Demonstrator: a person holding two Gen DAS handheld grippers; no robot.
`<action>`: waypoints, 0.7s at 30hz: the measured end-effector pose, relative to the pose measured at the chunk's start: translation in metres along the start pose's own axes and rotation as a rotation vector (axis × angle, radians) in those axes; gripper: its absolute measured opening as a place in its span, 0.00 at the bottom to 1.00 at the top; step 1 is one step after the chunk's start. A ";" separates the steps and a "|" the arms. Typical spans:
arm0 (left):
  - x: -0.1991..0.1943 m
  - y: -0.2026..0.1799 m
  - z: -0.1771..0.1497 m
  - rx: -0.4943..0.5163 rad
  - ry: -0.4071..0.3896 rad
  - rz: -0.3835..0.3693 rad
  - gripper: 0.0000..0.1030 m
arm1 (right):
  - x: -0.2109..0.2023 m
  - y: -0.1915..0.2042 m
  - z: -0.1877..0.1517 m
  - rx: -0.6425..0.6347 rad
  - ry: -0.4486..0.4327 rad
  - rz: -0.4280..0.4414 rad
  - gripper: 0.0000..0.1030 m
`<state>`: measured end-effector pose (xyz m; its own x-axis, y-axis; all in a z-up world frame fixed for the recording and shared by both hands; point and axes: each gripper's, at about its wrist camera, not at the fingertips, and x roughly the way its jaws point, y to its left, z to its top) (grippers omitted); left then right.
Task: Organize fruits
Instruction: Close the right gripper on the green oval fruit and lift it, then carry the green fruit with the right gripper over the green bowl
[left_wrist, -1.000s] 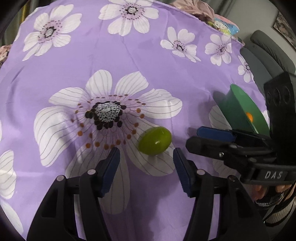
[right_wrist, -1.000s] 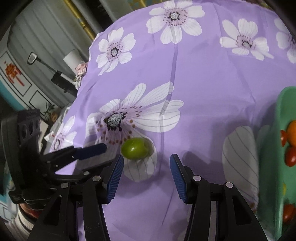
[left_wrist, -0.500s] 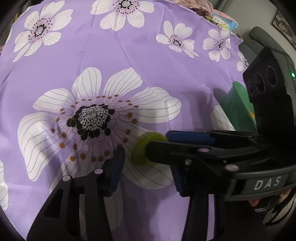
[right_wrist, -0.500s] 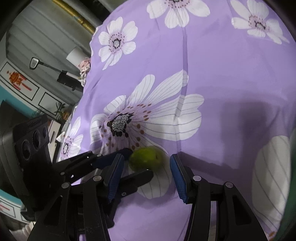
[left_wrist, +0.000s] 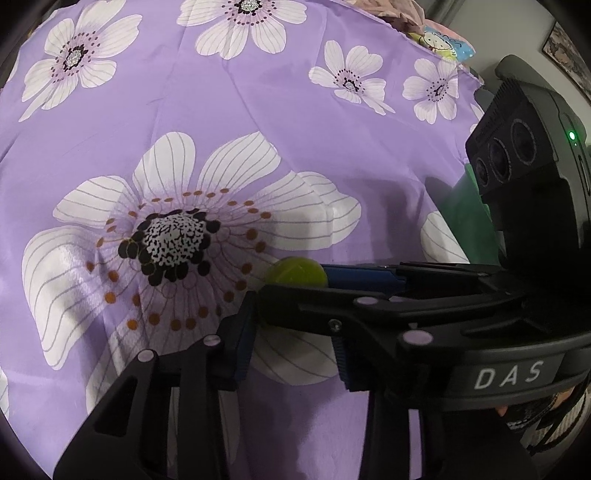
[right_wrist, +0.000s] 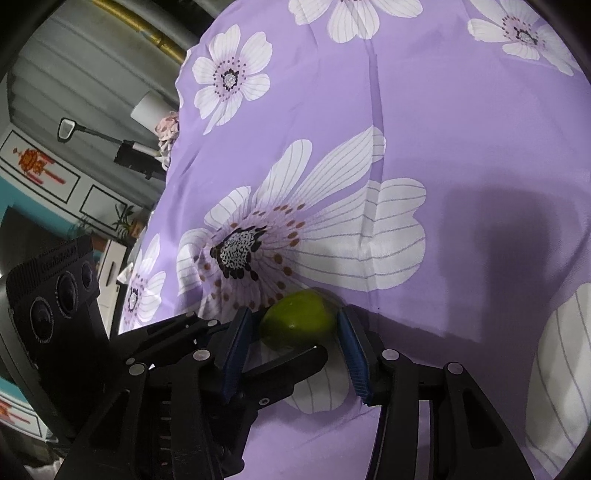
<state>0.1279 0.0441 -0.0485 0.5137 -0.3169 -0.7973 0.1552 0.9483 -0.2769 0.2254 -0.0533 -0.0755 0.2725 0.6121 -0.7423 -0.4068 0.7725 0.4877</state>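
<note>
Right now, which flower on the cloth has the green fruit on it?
The largest flower, black speckled centre ringed by orange dots; the smaller flowers are bare.

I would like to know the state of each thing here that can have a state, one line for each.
green fruit: lying on the cloth, between the right gripper's blue pads, not lifted.
right gripper: jaws closing around the fruit.
left gripper: jaws closing; whether they touch the fruit cannot be told.
purple flowered cloth: spread flat, lightly creased.
green tray: mostly hidden; contents not visible.
</note>
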 end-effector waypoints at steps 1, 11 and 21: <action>0.000 0.000 0.001 0.001 0.000 0.001 0.35 | 0.000 0.000 0.000 -0.001 0.000 -0.001 0.47; 0.002 0.000 0.002 0.006 -0.003 0.005 0.35 | 0.000 -0.001 0.001 -0.003 -0.001 -0.003 0.44; 0.002 0.001 0.001 0.009 -0.002 0.007 0.35 | -0.003 -0.002 0.001 0.005 -0.006 0.006 0.43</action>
<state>0.1299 0.0440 -0.0502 0.5164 -0.3107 -0.7980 0.1592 0.9505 -0.2670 0.2261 -0.0571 -0.0740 0.2757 0.6174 -0.7367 -0.4040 0.7699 0.4940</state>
